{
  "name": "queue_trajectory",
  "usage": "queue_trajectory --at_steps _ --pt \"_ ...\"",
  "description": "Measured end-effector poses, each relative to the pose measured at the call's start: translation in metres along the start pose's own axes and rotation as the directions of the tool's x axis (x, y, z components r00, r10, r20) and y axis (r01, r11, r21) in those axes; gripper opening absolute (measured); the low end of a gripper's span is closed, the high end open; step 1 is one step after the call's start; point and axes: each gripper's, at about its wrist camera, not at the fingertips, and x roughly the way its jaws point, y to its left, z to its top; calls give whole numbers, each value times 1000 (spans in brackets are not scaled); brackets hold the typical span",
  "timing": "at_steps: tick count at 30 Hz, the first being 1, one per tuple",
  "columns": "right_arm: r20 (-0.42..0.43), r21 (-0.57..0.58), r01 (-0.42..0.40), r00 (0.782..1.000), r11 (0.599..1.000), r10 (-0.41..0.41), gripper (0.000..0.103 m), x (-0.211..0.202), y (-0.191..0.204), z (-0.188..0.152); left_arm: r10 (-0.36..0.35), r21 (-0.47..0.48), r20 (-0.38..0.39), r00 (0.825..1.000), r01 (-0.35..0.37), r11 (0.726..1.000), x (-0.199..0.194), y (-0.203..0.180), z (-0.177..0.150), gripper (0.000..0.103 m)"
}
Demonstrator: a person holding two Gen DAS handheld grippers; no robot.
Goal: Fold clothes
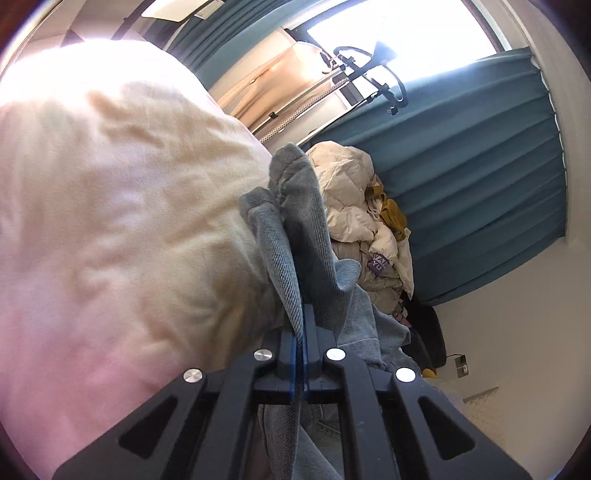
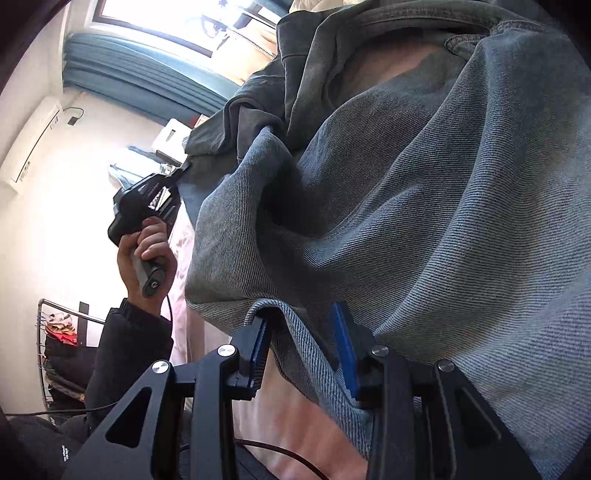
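Fingers (image 1: 300, 328) of both grippers pinch grey denim garment (image 2: 424, 184) edges.

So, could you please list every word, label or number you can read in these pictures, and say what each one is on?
"WAN" over "YU": purple tag on the cream quilt; cut off by a fold, so only partly readable.
White print on the black sleeve: too small to read.
Sticker on the air conditioner: blurred, unreadable.
Paper sheet at the top of the left wrist view: print too small to read.
No text shows on the grey garment.
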Motion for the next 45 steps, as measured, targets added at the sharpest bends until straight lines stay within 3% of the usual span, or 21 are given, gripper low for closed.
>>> queue_trajectory --at_steps 3,6,9,14,15,19,21,25,28,32,37,40,45 --pt "15 -15 16 1000 1000 -16 33 -4 3 -2 -24 -73 99 995 32 997 -54 6 0 1" --pt "25 -21 23 999 1000 -23 33 -11 5 -7 -2 -135 144 990 22 991 -97 22 -7 1" --pt "32 -26 36 999 999 -35 33 -20 7 -13 110 -150 169 980 -84 985 -138 39 -26 1" --pt "57 -6 26 998 1000 -25 33 -41 11 -27 291 -250 132 948 -252 935 -188 81 -58 1" --pt "69 -10 28 997 1000 -28 33 -47 13 -29 308 -269 112 945 -269 925 -191 87 -63 1" --pt "142 -23 50 989 998 -46 33 -76 20 -35 320 -232 78 944 -295 927 -199 73 -76 3" --pt "195 -19 64 979 998 -59 33 -93 22 -37 320 -205 90 943 -297 933 -206 60 -83 13" --pt "346 62 87 933 994 -103 34 -128 25 -29 337 -117 134 932 -322 939 -225 40 -104 26" --pt "474 222 81 862 972 -180 46 -178 -3 -31 313 -20 127 941 -313 950 -235 26 -124 44" --pt "571 478 -44 775 877 -272 54 -234 -69 -30 284 128 120 951 -299 946 -236 -1 -150 47" --pt "596 664 -231 737 711 -317 57 -267 -143 -38 282 345 46 958 -280 896 -199 -44 -171 48" --pt "599 694 -251 720 674 -349 59 -272 -169 -33 260 430 -8 966 -231 873 -171 -68 -180 48" --pt "573 734 -238 720 636 -392 59 -272 -205 -23 240 481 -64 969 -181 858 -120 -96 -188 48"
